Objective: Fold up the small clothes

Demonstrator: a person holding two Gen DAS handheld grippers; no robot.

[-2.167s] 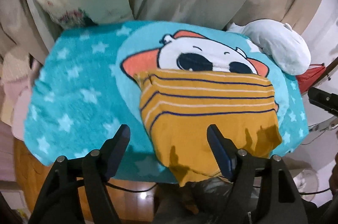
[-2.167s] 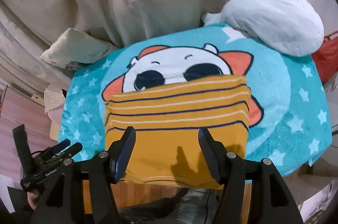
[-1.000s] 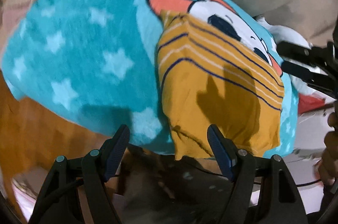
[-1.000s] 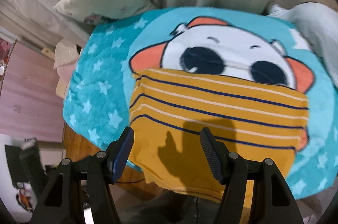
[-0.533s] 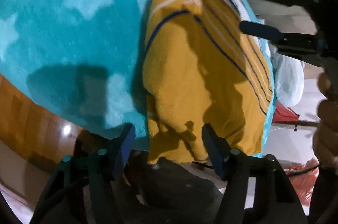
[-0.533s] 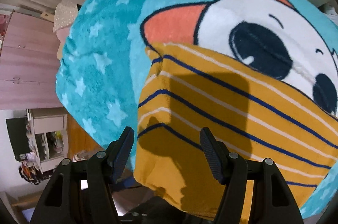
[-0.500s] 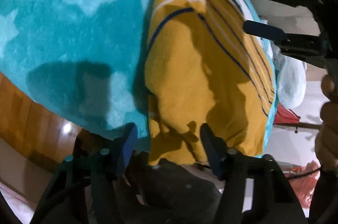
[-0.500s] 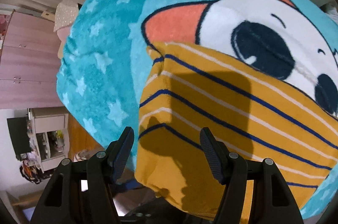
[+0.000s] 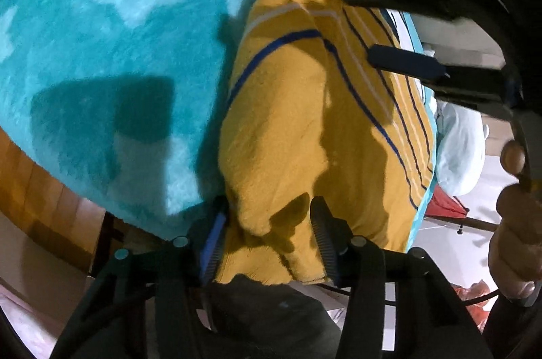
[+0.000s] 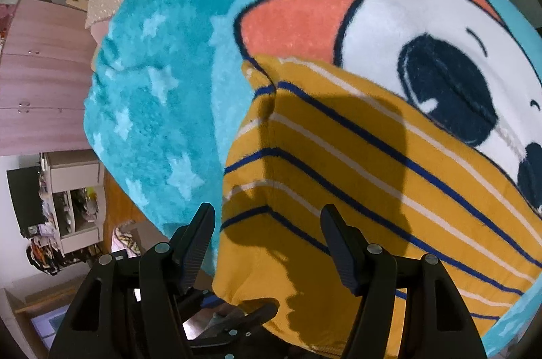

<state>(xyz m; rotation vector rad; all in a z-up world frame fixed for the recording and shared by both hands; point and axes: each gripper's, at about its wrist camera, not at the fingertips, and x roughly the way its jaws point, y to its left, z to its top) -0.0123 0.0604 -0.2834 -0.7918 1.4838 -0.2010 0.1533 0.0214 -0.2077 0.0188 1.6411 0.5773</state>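
A mustard-yellow garment (image 9: 305, 121) with navy and white stripes lies on a teal star blanket (image 9: 118, 37); it also shows in the right wrist view (image 10: 372, 189). My left gripper (image 9: 269, 235) has its fingers on either side of the garment's near bottom-left corner, which hangs over the blanket edge, with cloth bunched between them. My right gripper (image 10: 267, 240) is open just above the garment's left striped edge. The right gripper's fingers (image 9: 406, 62) show in the left wrist view, over the stripes.
The blanket (image 10: 152, 87) has a cartoon face with orange ears (image 10: 423, 37). A white plush pillow (image 9: 457, 148) lies past the garment's far side. A wooden floor (image 9: 40, 206), pink cabinets (image 10: 40, 71) and a shelf (image 10: 67, 199) lie beyond the blanket.
My left gripper has come down to the garment's hanging bottom-left corner and narrowed around it. My right gripper has moved left and lower over the garment's left striped edge.
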